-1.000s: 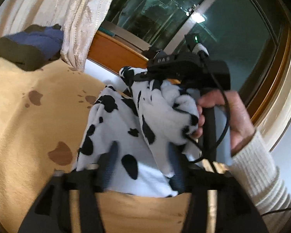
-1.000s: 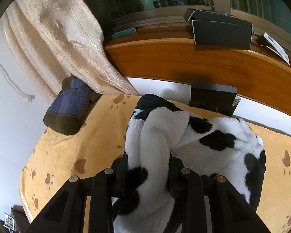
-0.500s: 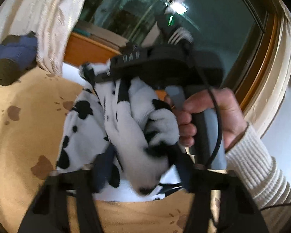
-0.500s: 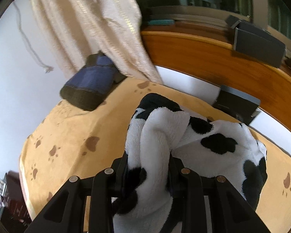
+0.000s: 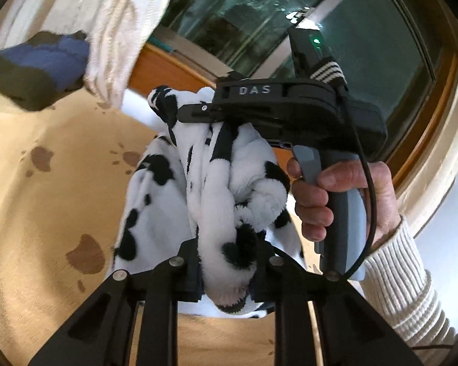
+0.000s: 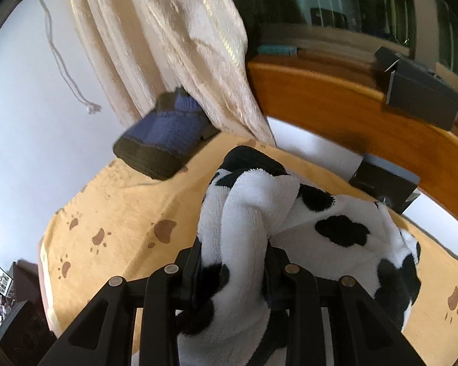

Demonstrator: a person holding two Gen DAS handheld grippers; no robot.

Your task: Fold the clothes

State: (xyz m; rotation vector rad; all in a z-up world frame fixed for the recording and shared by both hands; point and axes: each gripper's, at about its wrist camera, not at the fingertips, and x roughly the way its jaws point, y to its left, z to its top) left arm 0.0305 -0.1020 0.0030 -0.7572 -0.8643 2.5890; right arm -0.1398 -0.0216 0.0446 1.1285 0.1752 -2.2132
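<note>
Two grippers are clamping the cow-print fleece (image 5: 229, 201): the left gripper (image 5: 227, 274) and right gripper (image 6: 233, 277) are holding bunched folds above a yellow paw-print blanket (image 6: 131, 213), beside a cream curtain (image 6: 174, 45), wooden sill (image 6: 336, 103) and folded blue garment (image 6: 165, 134).

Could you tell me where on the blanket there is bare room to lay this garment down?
The yellow blanket lies bare between the blue bundle and the cow-print fleece, and toward its near left edge. It is crowded at the back, by the curtain and the black box.
</note>
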